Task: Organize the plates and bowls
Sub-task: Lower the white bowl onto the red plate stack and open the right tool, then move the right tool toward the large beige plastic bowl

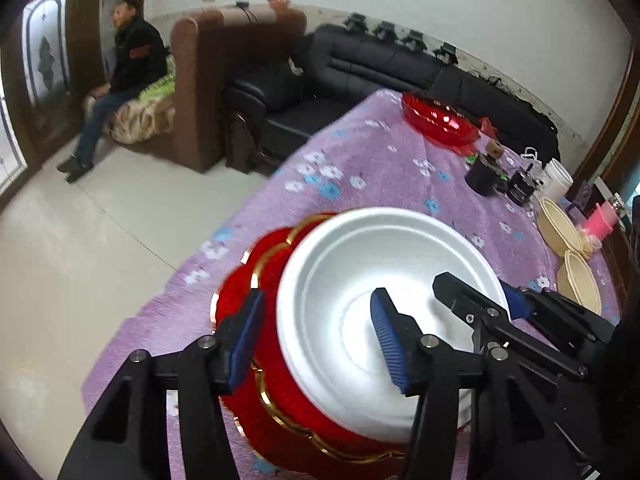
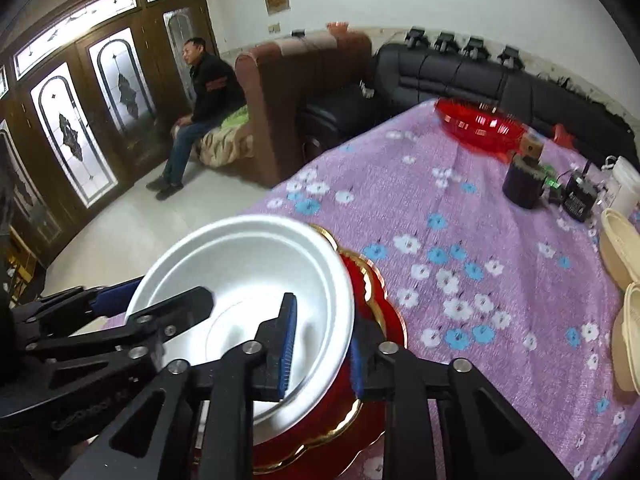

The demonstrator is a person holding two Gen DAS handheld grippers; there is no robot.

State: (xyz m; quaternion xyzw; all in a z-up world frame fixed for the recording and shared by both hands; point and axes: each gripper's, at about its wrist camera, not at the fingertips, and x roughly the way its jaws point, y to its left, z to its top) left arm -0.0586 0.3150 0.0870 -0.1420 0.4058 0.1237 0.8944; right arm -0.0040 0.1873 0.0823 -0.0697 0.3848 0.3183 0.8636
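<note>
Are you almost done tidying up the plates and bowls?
Partly. Done: the white bowl sits on the red plate with the gold rim. In hand: the left claw and right claw each straddle the bowl's rim, pads open, not pinching. Left: two cream bowls and a clear red bowl stand apart on the purple flowered cloth.

We saw the left gripper [image 1: 320, 344] and right gripper [image 2: 320, 350] as matte black linkage frames with silver rivets, ribbed blue pads [image 1: 390, 344] lining their jaws.
</note>
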